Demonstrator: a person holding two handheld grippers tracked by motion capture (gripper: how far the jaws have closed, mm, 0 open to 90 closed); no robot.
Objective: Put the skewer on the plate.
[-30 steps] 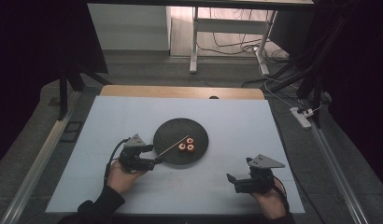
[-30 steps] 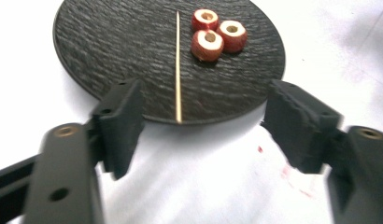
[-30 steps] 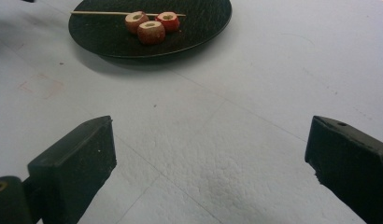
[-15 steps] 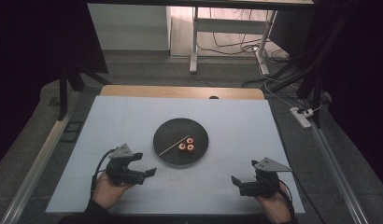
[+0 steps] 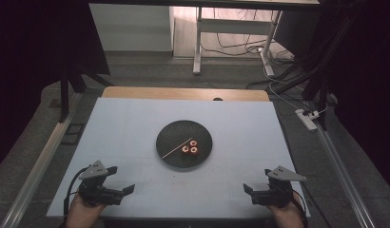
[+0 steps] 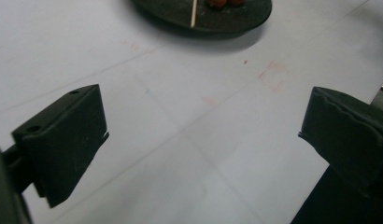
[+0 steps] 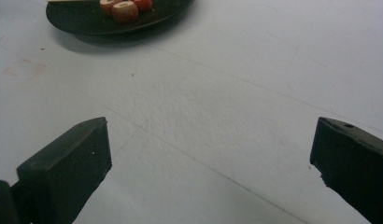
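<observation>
A black round plate (image 5: 170,135) lies at the middle of the white table, with a thin wooden skewer (image 5: 176,147) and two red-and-cream round pieces (image 5: 189,149) on it. My left gripper (image 5: 121,194) rests at the front left corner of the table, far from the plate; its jaws have just been opening and stand wide with only bare table between them (image 6: 199,140). My right gripper (image 5: 250,192) sits at the front right, also open and holding nothing (image 7: 208,154). The plate edge (image 6: 236,21) and skewer tip (image 6: 193,14) show at the top of the left gripper view; the plate (image 7: 87,21) and round pieces (image 7: 125,10) appear top left in the right gripper view.
The white table top (image 5: 126,123) has a wooden strip (image 5: 183,93) along its far edge. Metal rails (image 5: 36,166) run beside it left and right. A desk frame and cables stand on the floor beyond (image 5: 259,47).
My left gripper has pulled back from the plate's left edge to the front left corner and its jaws have spread. The right gripper drifted slightly toward the front right corner.
</observation>
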